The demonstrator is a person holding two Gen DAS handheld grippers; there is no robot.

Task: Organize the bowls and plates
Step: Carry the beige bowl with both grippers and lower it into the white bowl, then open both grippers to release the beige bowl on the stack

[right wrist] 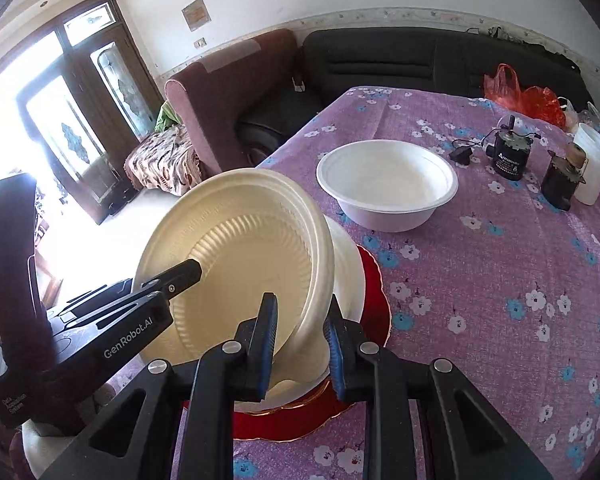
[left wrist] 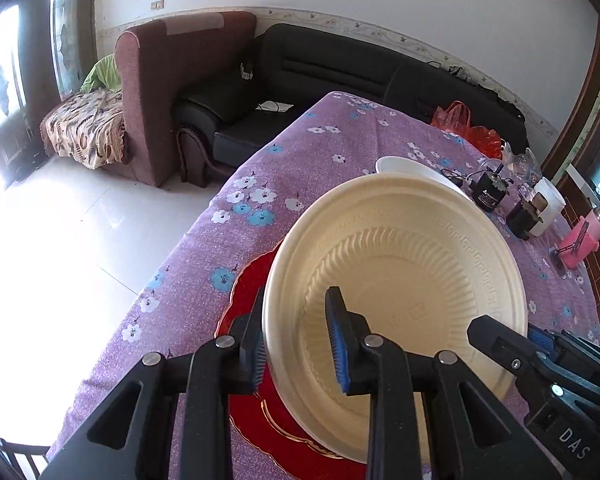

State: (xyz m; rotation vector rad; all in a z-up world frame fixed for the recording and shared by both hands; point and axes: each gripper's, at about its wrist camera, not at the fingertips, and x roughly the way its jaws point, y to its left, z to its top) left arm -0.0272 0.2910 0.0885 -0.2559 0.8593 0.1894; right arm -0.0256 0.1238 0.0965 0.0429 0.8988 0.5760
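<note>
Between both tongs, left [left wrist: 296, 344] and right [right wrist: 302, 344] each pinching its rim, the cream bowl [left wrist: 396, 256] needs level lowering onto the red plate [left wrist: 252, 292].

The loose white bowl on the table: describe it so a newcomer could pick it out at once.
Start from the purple flowered tablecloth and look past the red plate. The white bowl sits alone and upright on the cloth, left of the black cylinder. Unlike the ribbed cream bowl tilted between both tongs, it is plain, smooth-sided, and nothing touches it.
</note>
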